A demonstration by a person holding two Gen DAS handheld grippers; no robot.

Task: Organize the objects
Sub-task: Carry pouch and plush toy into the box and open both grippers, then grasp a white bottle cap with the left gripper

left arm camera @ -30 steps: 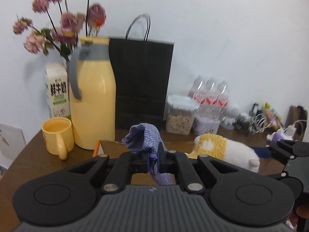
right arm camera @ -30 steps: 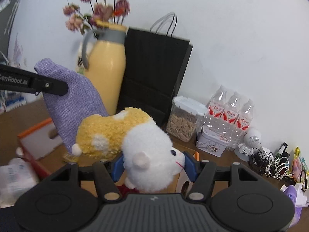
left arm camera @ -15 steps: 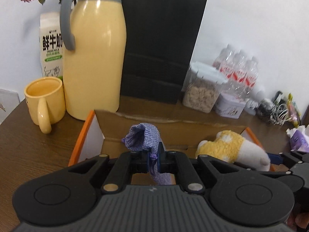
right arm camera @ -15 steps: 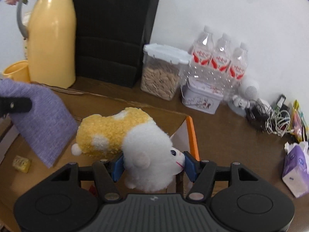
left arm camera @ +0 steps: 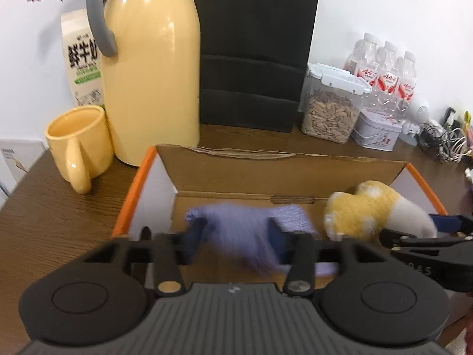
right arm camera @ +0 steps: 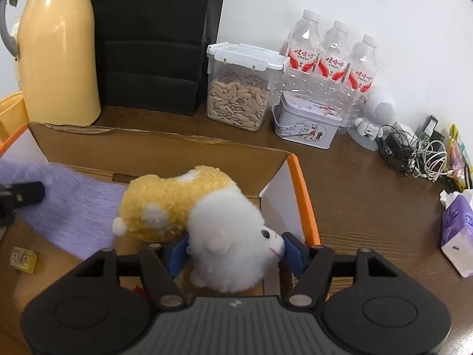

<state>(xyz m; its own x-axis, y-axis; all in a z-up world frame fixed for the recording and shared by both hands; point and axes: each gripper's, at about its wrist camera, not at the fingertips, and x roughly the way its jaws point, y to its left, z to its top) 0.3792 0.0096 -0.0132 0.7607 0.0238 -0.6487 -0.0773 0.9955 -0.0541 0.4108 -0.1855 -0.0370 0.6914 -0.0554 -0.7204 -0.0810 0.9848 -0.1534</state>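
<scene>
The purple pouch (left arm camera: 251, 230) is over the floor of the open cardboard box (left arm camera: 266, 162), blurred, between the spread blue pads (left arm camera: 275, 236) of the left tool (left arm camera: 236, 236); that tool's jaws have just been opening, and the pads no longer pinch the cloth. Just right of the pouch, also inside the box, is the plush toy (right arm camera: 189, 207), yellow at the back and white at the head. The right tool (right arm camera: 233, 251) has its blue pads on either side of the white head; its jaws have just been opening a little, and whether the pads still press on the fur cannot be told. A small yellow cube (right arm camera: 23, 260) lies on the box floor at the near left.

The box stands on a dark wooden counter (right arm camera: 369, 183). Beyond its far left corner are a yellow mug (left arm camera: 78, 145), a tall yellow flask (left arm camera: 153, 68) and a milk carton (left arm camera: 82, 62). A black paper bag (left arm camera: 254, 44) stands behind the box. To the far right are a jar of seeds (right arm camera: 239, 88), a tin (right arm camera: 304, 124), three water bottles (right arm camera: 331, 59), tangled cables (right arm camera: 419, 153) and a tissue pack (right arm camera: 458, 224).
</scene>
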